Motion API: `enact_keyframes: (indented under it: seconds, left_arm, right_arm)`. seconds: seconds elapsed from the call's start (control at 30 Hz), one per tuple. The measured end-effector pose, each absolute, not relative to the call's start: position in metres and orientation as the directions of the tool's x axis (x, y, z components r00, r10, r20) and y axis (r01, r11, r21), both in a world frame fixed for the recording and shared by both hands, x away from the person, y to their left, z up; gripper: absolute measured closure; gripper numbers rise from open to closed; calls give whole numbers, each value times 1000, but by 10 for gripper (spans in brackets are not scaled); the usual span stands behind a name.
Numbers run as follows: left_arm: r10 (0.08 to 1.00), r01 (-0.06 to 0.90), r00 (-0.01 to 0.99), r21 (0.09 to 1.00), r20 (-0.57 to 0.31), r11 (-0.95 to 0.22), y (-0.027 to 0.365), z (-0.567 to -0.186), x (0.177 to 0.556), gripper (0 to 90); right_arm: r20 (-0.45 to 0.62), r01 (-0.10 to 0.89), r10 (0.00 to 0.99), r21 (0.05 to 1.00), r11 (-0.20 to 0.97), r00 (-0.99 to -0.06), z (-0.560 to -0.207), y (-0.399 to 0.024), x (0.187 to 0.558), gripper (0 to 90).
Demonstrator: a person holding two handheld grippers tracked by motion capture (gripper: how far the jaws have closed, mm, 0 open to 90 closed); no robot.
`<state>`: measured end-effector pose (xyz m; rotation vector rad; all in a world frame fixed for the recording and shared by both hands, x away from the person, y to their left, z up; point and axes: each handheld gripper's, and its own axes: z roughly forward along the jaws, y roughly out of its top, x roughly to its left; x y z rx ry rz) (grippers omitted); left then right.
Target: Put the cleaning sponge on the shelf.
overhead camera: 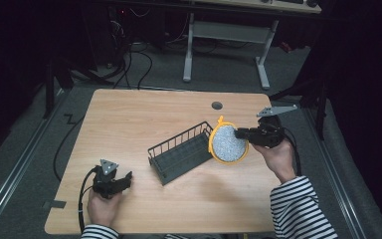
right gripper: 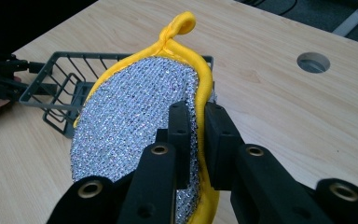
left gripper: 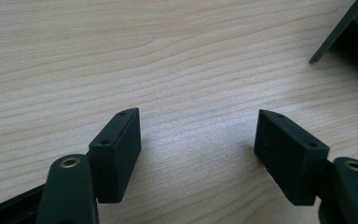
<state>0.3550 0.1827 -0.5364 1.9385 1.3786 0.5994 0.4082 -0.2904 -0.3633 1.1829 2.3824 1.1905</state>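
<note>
right gripper (overhead camera: 238, 133) pinching yellow-rimmed scrubber (overhead camera: 227, 144), wire rack (overhead camera: 181, 152) beside

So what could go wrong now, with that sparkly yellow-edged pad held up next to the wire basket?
The right gripper pinches the scrubbing pad only at its yellow rim, so the floppy pad might twist or slip out. The pad hangs at the wire basket's end wall; lowering it could catch the rim on the wires. The basket looks light, and the left gripper rests open on the table apart from it, so a nudge may slide it.
</note>
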Motion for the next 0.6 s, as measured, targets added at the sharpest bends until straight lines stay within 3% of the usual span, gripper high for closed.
enact_keyframes:
  seconds: [0.6]
  left_arm:
    - [941,633,337,746,-25,-207,184,-536,355,317]
  right_arm:
    - [136,535,720,764,361,-680,-350,-233,449,824]
